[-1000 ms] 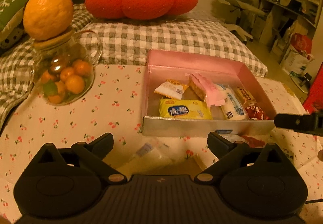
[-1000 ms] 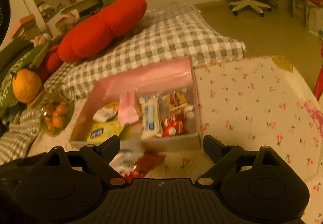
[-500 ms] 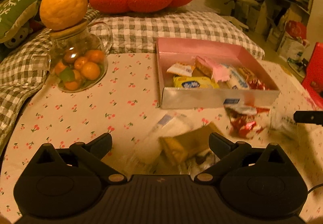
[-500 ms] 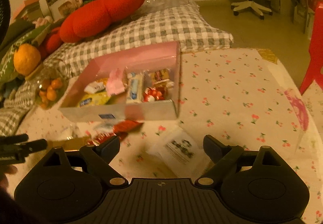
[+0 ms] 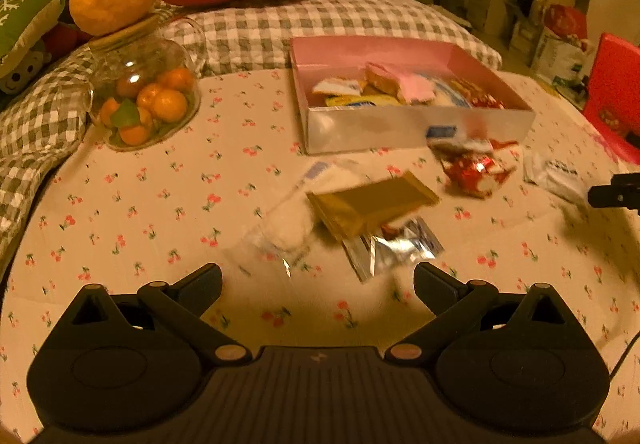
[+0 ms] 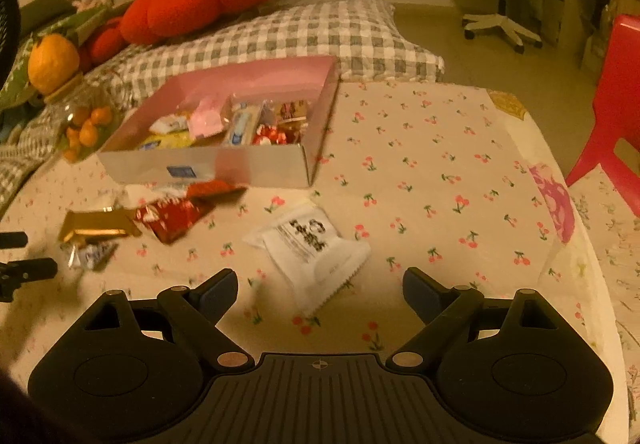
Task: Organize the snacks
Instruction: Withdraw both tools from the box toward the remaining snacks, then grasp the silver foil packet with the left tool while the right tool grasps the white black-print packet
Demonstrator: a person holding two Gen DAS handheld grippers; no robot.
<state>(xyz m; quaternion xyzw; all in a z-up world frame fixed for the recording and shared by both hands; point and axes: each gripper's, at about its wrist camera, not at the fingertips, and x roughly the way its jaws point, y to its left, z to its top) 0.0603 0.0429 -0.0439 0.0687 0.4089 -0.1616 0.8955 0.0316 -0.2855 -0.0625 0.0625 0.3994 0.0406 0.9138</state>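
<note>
Pulling back from the pink box (image 5: 416, 132), both grippers now, compared with a second ago; loose packets formerly tucked under the fingers showing in full. Hanging above the cherry-print cloth (image 5: 132, 212) with jaws spread wide and nothing between them: left gripper (image 5: 318, 282), facing the gold packet (image 5: 370, 206), the clear-wrapped white snack (image 5: 286, 222) and the silver wrapper (image 5: 396, 248). Likewise gaping and empty: right gripper (image 6: 320, 286), just short of the white packet with black print (image 6: 316, 244). Lying between the box and the gold packet, close to the box's front wall: red-and-white wrapped sweets (image 6: 176, 214). Sitting already inside the box: several wrapped snacks, pink, yellow, blue-white.

Probably choosing the next packet to lift. Risking a slip on slick foil if pinched only at a crimped edge; risking two items grabbed together, gold packet overlapping the silver wrapper; risking the light box shoved along the cloth if bumped while dropping something in; risking a knock to the glass jar of oranges (image 5: 146, 100), off to the left, only on a wide swing.

Blurring the box's front label and the red sweets in the left view. Cutting off everything beneath each gripper body. Leaving print on most wrappers unreadable.
</note>
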